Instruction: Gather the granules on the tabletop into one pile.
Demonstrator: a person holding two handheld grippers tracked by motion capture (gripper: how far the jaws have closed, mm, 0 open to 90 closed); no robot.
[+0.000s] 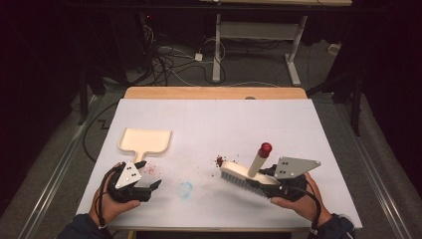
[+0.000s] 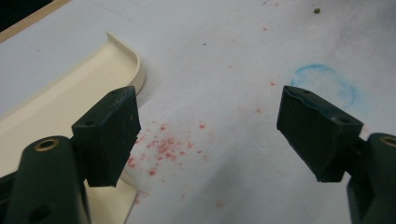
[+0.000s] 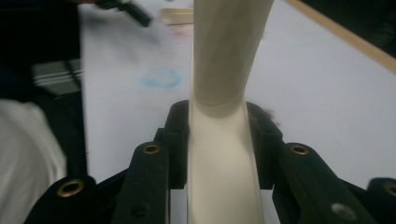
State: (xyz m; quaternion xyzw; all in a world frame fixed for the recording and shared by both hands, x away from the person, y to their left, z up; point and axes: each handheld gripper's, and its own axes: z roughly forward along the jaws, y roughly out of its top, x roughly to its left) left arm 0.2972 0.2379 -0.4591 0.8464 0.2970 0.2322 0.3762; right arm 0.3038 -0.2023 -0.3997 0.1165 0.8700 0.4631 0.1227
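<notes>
Between the right gripper's (image 3: 218, 140) clamped jaws sits the brush (image 1: 249, 174); left gripper (image 1: 144, 186) gapes empty.

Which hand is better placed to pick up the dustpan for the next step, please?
Left, probably. The left gripper is open and empty, right beside the dustpan handle, with red crumbs between its fingers. The right gripper is shut on the brush, farther away.

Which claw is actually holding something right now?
The right claw: it clamps the brush by its handle. The left claw stands open over red crumbs.
</notes>
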